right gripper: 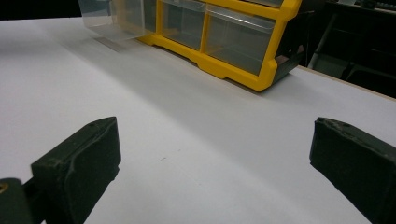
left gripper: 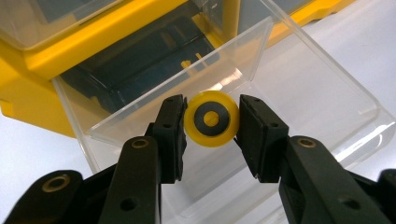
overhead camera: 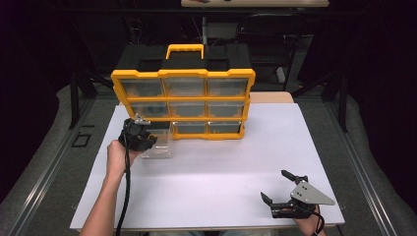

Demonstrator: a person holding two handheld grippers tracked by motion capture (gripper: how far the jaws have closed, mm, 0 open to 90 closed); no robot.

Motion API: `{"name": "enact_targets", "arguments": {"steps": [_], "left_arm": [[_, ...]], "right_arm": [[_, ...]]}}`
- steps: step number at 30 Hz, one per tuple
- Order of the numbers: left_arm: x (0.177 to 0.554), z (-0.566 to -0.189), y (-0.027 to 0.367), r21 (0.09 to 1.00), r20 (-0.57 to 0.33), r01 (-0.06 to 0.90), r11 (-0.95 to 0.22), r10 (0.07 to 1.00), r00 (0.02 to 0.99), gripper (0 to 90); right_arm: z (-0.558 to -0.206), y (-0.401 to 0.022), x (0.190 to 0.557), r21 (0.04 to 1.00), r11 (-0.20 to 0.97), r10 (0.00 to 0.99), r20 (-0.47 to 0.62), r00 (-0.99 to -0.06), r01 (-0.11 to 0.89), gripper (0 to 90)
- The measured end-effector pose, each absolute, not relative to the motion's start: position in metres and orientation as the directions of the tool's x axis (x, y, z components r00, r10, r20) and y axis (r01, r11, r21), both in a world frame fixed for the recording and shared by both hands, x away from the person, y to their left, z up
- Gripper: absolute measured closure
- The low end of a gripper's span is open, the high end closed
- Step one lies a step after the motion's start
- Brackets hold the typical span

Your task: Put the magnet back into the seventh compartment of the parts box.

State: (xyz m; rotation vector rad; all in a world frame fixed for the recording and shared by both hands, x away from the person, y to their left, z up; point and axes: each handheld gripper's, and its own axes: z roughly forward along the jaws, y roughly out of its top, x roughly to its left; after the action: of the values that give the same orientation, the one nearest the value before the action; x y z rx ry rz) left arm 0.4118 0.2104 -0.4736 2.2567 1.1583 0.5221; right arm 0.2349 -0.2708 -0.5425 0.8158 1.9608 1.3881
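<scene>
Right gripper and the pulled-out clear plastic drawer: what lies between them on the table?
Nothing: in the high view, only bare white table separates the open right gripper from the clear plastic drawer.

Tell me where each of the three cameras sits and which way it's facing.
High view: above the person's side, looking forward and down on the white table and yellow drawer organizer; both forearms show.
Left gripper view: rides the left gripper, facing the pulled-out clear drawer; its jaws pinch a yellow wheel.
Right gripper view: rides the right gripper, low over the table, jaws wide apart.
All three share the organizer and drawer.
</scene>
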Motion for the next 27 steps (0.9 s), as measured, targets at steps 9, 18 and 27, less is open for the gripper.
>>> {"name": "enact_targets", "arguments": {"steps": [9,18,27], "left_arm": [[0.4143,-0.4752,0.2109,0.622,0.085,0.622,-0.476,0.830,0.551,61.8],[0.4140,-0.4757,0.2084,0.624,0.091,0.617,-0.480,0.829,0.553,61.2],[0.4079,-0.4663,0.2084,0.661,0.104,0.588,-0.467,0.833,0.544,31.6]], "right_arm": [[-0.5438,-0.2728,0.2362,0.954,0.260,0.765,-0.108,-0.635,0.152,1.5],[-0.5427,-0.2726,0.2359,0.955,0.260,0.762,-0.114,-0.637,0.140,1.5],[-0.5412,-0.2701,0.2338,0.954,0.266,0.759,-0.117,-0.641,0.140,1.5]]}}
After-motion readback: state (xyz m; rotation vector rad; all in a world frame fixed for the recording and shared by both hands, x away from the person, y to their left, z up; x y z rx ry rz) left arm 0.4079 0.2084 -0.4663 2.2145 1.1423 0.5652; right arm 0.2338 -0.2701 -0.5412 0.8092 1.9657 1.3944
